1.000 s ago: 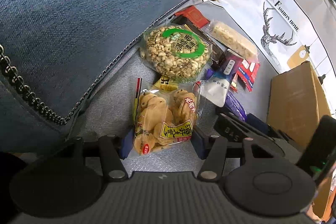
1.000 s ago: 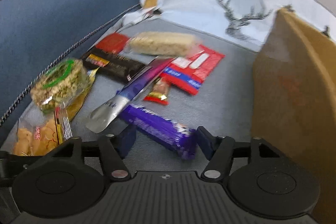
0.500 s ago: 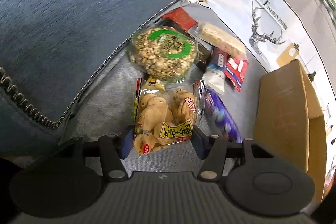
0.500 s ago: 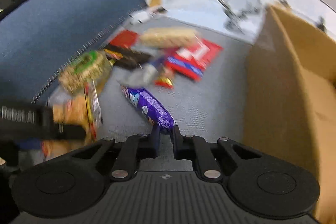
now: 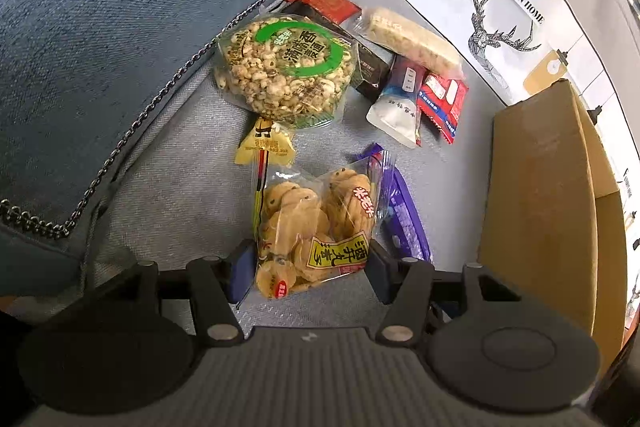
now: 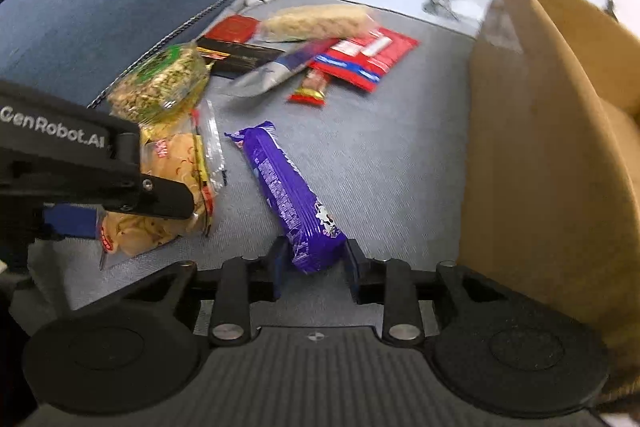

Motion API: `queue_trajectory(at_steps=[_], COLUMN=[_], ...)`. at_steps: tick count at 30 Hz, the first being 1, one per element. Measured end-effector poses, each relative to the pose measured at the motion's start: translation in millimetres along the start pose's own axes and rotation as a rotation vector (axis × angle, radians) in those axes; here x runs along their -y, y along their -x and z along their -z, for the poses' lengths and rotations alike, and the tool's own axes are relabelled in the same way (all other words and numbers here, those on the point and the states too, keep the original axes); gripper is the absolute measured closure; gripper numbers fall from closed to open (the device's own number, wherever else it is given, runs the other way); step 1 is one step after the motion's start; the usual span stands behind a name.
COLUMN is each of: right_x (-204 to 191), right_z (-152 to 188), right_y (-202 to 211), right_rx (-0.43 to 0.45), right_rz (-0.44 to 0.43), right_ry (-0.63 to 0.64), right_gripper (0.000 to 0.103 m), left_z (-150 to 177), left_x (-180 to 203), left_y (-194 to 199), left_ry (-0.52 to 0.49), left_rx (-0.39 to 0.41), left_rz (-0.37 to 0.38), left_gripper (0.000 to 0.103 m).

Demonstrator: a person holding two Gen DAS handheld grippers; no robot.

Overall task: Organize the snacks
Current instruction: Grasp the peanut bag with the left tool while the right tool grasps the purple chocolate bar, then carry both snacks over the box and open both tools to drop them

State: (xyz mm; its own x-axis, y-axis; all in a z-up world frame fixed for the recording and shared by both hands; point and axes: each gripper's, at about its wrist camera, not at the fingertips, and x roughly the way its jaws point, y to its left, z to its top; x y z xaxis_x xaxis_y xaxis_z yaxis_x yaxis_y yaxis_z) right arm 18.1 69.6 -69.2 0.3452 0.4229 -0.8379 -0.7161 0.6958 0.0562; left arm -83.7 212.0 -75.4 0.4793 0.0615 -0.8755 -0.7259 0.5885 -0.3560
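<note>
A clear bag of small cookies [image 5: 312, 223] lies on the grey seat, and my left gripper [image 5: 308, 267] is shut on its near end, a pad on each side. The same bag [image 6: 176, 163] shows at the left of the right wrist view. A purple snack bar [image 6: 284, 187] lies lengthwise in front of my right gripper [image 6: 316, 259]. Its jaws are opening, with the bar's near end between them and the pads against its sides. In the left wrist view the purple bar [image 5: 404, 219] sits just right of the cookie bag. An open cardboard box [image 6: 540, 147] stands at the right.
Farther back lie a round puffed-grain cake [image 5: 286, 67], a small yellow packet [image 5: 266, 143], a pale cereal bar [image 5: 412, 37], a silver pouch [image 5: 394, 107], red packets [image 5: 442, 103] and a black bar [image 5: 372, 67]. A blue cushion [image 5: 100, 7] with a chain [image 5: 140, 119] borders the left; a white deer-print bag [image 5: 500, 27] the back.
The purple bar slid out from beside the silver pouch toward the near side. My right gripper went nearly shut at its end, then widened around it. The left kept hold of the cookie bag.
</note>
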Motion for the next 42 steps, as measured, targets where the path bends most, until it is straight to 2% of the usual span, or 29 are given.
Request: queue_trajectory(at_steps=[1,2,5,10,12,14,15,17,20,22,27,28,29,35,42], right_x=[-1,-1,-3,-3,-5,-6,-6,-5,-2,-2,-9,-10,-10,-7,12], right_z=[-1,-2,-3,-4,-2,1,2,0,-6,-8,-9,-8,-9,-14,-37], right_y=[-1,-1,3,11,13,11,15,21,24,19,-5,-5,-4,10,65], right_rx=[0.003,0.007,0.027,0.038,-0.017,-0.099,-0.103,-0.079,-0.011,0.012,-0.012,0.0,0.005,0.027,0.092], right_rz=[-0.004,-0.009,-0.006,-0.023,-0.014,-0.045,-0.051,-0.049,-0.032,-0.057,-0.074,-0.075,-0.081,-0.096,-0.055], right_ry=[0.019,0.033,0.067,0.062,0.063,0.044,0.036,0.038,0.048,0.053,0.098,0.102,0.105,0.114,0.074], right_gripper=[0.08,0.094,0.103,0.103,0.103,0.097,0.093,0.072,0.066,0.062,0.062,0.065,0.081,0.084,0.085], left_z=[0,0,0,-1,0,0,-1,-1,-1,-1,0,0,-1,0,3], left_x=[1,1,0,-4,-6,-8,-9,-9,-7,-7,-7,-7,-7,-3,14], left_y=[0,0,3,5,6,6,6,6,6,5,4,4,4,7,30], left_ry=[-0.003,-0.003,-0.002,0.012,0.016,0.029,0.032,0.034,0.035,0.032,0.034,0.035,0.036,0.026,-0.024], left_rx=[0.003,0.004,0.007,0.019,0.023,0.019,0.019,0.021,0.02,0.02,0.02,0.02,0.02,0.031,0.13], left_rz=[-0.001,-0.002,-0.001,-0.006,-0.011,-0.01,-0.01,-0.013,-0.016,-0.017,-0.016,-0.015,-0.016,0.005,0.099], left_gripper=[0.04,0.04,0.041,0.041,0.041,0.041,0.041,0.041,0.041,0.041,0.041,0.041,0.041,0.042,0.042])
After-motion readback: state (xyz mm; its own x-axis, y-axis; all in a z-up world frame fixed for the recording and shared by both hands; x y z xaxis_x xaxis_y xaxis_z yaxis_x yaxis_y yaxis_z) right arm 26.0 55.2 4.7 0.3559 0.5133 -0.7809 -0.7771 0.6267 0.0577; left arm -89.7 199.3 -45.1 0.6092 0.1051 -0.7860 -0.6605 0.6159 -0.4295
